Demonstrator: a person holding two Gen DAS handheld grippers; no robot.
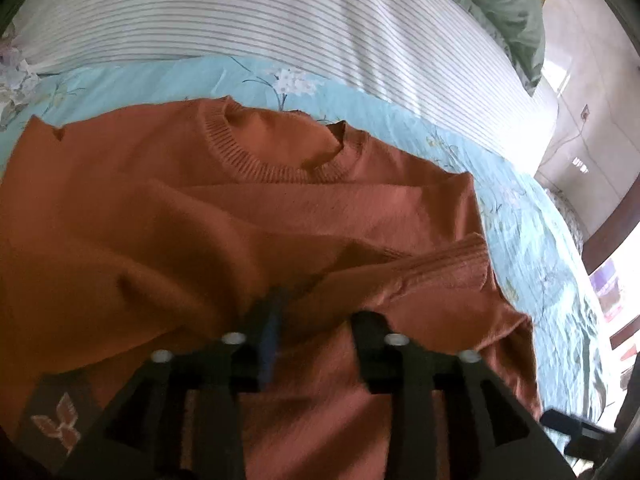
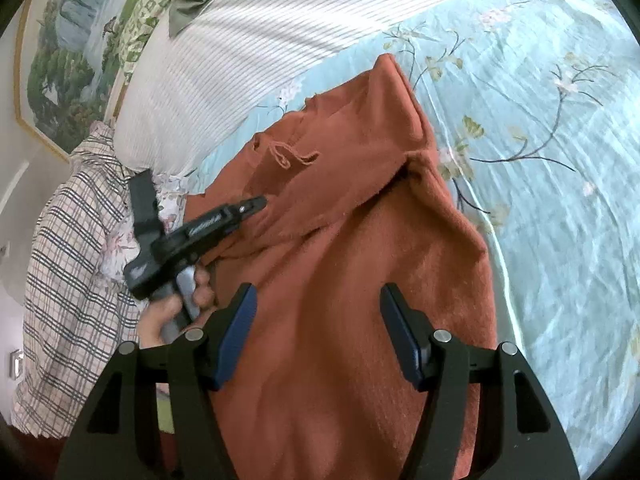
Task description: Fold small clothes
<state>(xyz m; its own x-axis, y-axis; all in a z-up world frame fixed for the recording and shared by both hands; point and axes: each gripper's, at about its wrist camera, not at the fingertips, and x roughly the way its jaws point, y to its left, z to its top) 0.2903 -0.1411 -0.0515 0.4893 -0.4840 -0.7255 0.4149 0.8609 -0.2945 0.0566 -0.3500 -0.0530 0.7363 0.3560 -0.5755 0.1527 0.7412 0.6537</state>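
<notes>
Evidently a sleeve had been laid across the rust sweater (image 1: 248, 216), which was spread on the floral sheet (image 2: 560, 200); the left gripper (image 1: 312, 320) was parted, apparently clear of the cloth though blurred, and the right gripper (image 2: 316, 320) was held open and empty above the body. The fold was best pressed flat before the far sleeve was taken, bare sheet being left to the right while a striped pillow (image 1: 240, 12) and a checked shirt (image 2: 68, 272) crowded the other edges

In the left wrist view the left hand-held gripper (image 1: 316, 312) is smeared by motion blur, its fingertips half lost among the folds of the orange sweater (image 1: 200, 220), so a grip cannot be told. The sweater's lower part runs out of both pictures, and its sleeve cuff (image 1: 460, 264) is blurred too.
</notes>
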